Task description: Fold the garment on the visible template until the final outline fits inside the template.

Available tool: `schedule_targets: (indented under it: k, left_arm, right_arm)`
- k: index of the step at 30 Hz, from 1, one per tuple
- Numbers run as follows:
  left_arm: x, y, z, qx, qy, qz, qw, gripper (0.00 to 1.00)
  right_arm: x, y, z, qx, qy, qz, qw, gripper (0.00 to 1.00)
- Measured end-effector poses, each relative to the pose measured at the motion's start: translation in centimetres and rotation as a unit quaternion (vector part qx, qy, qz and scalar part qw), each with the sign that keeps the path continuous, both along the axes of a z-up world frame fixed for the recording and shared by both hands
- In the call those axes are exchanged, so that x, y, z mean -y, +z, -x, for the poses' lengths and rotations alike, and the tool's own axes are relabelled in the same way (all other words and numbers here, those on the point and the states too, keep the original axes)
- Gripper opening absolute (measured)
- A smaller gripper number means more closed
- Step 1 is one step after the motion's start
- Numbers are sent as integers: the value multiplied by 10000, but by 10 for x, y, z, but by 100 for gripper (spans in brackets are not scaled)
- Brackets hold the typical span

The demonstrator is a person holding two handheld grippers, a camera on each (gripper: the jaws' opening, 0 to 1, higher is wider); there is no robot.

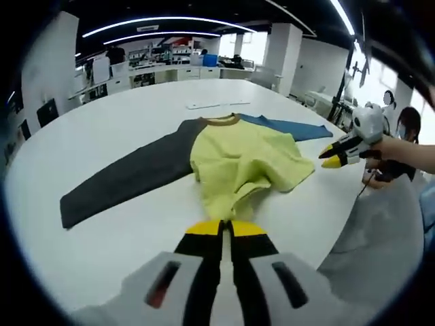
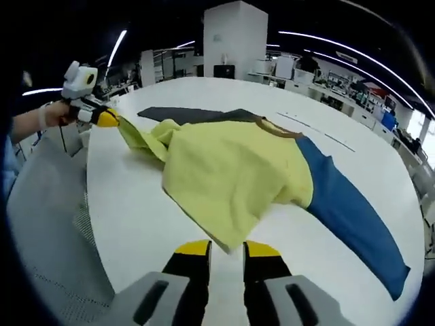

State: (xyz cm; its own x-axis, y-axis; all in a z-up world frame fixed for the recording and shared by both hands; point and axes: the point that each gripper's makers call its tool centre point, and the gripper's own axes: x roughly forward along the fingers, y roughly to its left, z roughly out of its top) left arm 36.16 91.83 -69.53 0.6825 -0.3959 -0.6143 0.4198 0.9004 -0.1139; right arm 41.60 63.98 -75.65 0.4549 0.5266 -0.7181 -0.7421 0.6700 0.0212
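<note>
A long-sleeved shirt lies on the white table (image 1: 102, 129). Its body is yellow-green (image 1: 241, 159) (image 2: 231, 170), one sleeve dark grey (image 1: 129, 176) (image 2: 183, 114), the other blue (image 1: 292, 128) (image 2: 346, 204), the collar brown (image 1: 222, 120). My left gripper (image 1: 223, 227) (image 2: 102, 117) is shut on a corner of the hem, and the fabric is drawn up in a ridge towards it. My right gripper (image 2: 228, 250) (image 1: 327, 156) stands open at the opposite hem corner, whose tip lies just ahead of the gap between its jaws.
Thin strips or marks (image 1: 204, 105) (image 2: 319, 132) lie on the table beyond the collar. A person's hand (image 1: 391, 146) (image 2: 51, 114) holds each gripper. Grey clothing (image 1: 380, 244) (image 2: 47, 224) hangs at the near table edge. Benches and shelves (image 1: 163, 68) stand far behind.
</note>
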Motion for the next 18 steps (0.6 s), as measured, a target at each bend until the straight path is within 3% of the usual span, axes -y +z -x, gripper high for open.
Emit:
schedule_targets:
  k: [6,9,18]
  left_arm:
    - [-2,-1,1,12,78,52,10000,1]
    - [-3,-3,2,-7,90,60,9999,1]
    - [-9,-10,7,-87,81,0,9999,0]
  right_arm:
    - [-1,-14,-7,-162,-89,129,9997,11]
    - [-4,-18,-5,-207,-66,141,9997,5]
    - [3,-14,11,-314,-166,-78,9993,0]
